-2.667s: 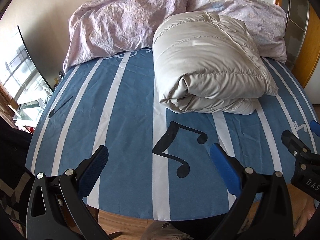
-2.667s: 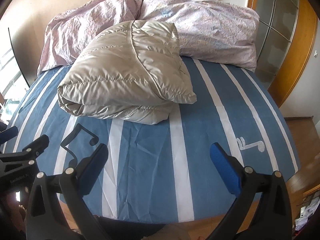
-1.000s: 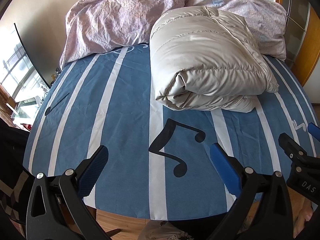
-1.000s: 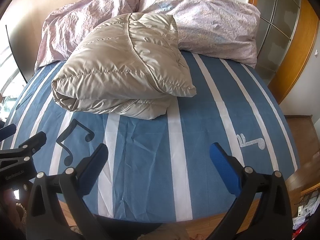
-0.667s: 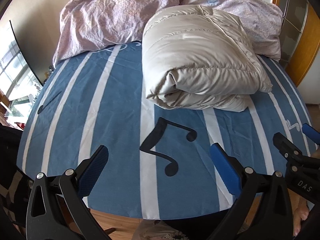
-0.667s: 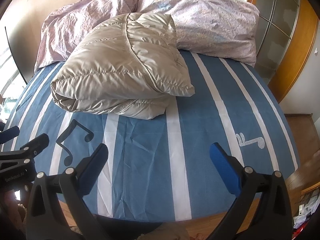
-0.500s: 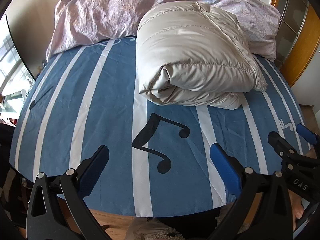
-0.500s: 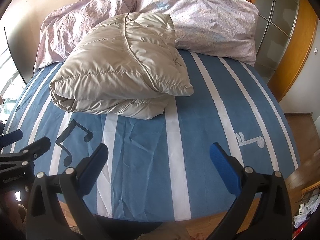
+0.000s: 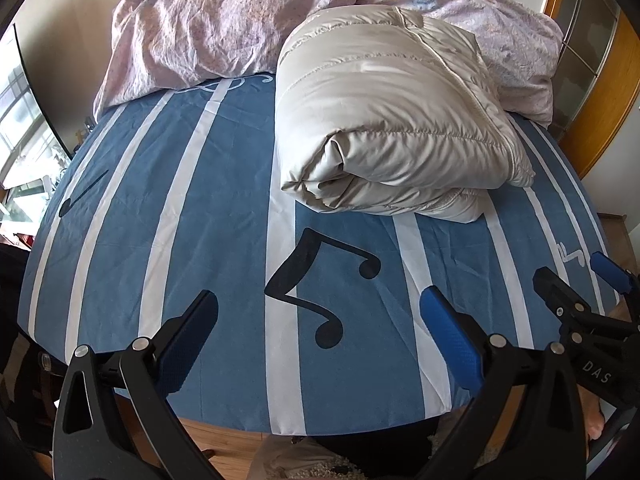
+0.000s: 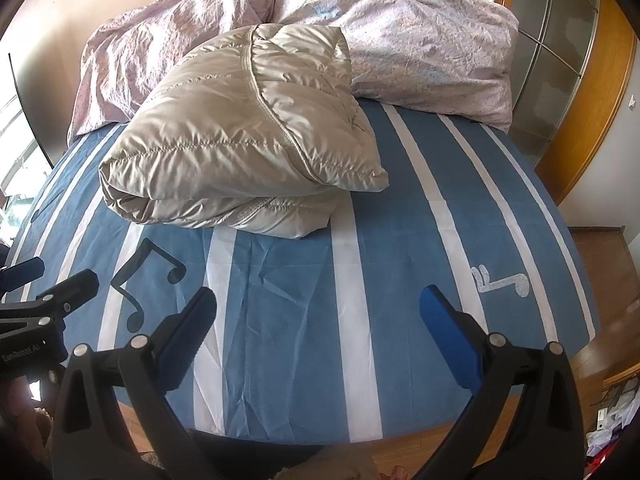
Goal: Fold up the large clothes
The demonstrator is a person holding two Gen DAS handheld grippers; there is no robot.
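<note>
A beige puffer jacket [image 9: 392,120] lies folded into a thick bundle on the blue striped bed sheet [image 9: 200,220], its far end against the bedding. It also shows in the right wrist view [image 10: 248,136]. My left gripper [image 9: 318,320] is open and empty, held over the near edge of the bed, well short of the jacket. My right gripper [image 10: 318,320] is open and empty too, over the near edge to the right. Each gripper shows at the side of the other's view.
A crumpled pink duvet [image 9: 224,28] is heaped at the head of the bed behind the jacket. A wooden-framed wardrobe [image 10: 580,60] stands at the right. A window [image 9: 20,152] is at the left. Wooden floor [image 10: 600,264] lies beyond the bed edge.
Both grippers have shifted only slightly over the near edge; the jacket sits a little differently in the views. The jacket has not moved and both grippers stay open.
</note>
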